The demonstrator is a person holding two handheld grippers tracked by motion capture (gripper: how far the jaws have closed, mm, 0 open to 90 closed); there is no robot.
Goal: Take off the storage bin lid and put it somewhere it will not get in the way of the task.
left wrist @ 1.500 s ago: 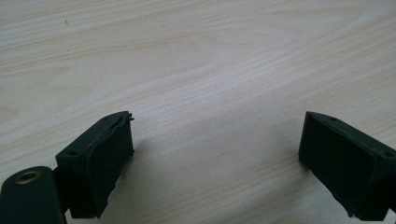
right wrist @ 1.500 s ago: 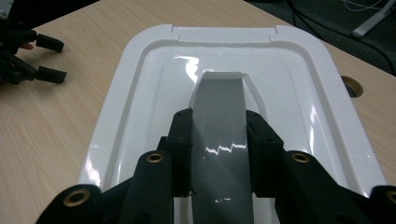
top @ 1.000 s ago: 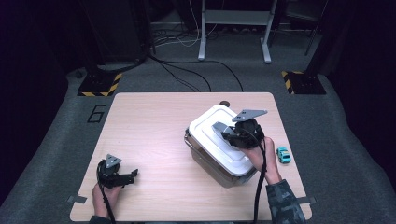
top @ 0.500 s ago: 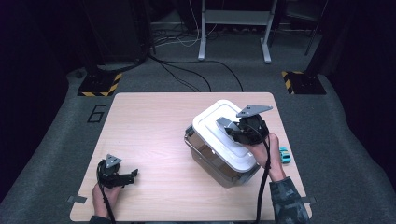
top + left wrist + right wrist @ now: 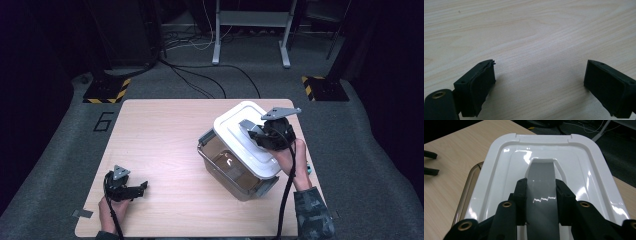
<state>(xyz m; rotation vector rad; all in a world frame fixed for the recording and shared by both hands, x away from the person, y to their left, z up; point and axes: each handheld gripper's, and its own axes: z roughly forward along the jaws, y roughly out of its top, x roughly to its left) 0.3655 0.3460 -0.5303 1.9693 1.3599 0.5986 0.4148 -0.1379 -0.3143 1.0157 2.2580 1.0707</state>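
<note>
A clear plastic bin (image 5: 235, 172) stands on the right half of the wooden table (image 5: 165, 140). Its white lid (image 5: 245, 137) is raised off the rim and shifted up and to the right, so the bin's near-left part is uncovered. My right gripper (image 5: 252, 131) is shut on the lid's grey handle (image 5: 541, 195), one pad on each side. The white lid (image 5: 541, 157) stretches away ahead of the jaws. My left gripper (image 5: 142, 187) rests near the table's front left corner, open, with bare wood between its pads (image 5: 481, 85).
A small teal object (image 5: 310, 169) lies by the table's right edge behind the right hand. Cables (image 5: 200, 80) and a metal stand (image 5: 250, 30) are on the floor beyond the table. The bin's brownish rim (image 5: 470, 182) shows under the lid's left side.
The right gripper has lifted the lid up and away to the right, uncovering part of the bin. The left gripper has stayed put.
</note>
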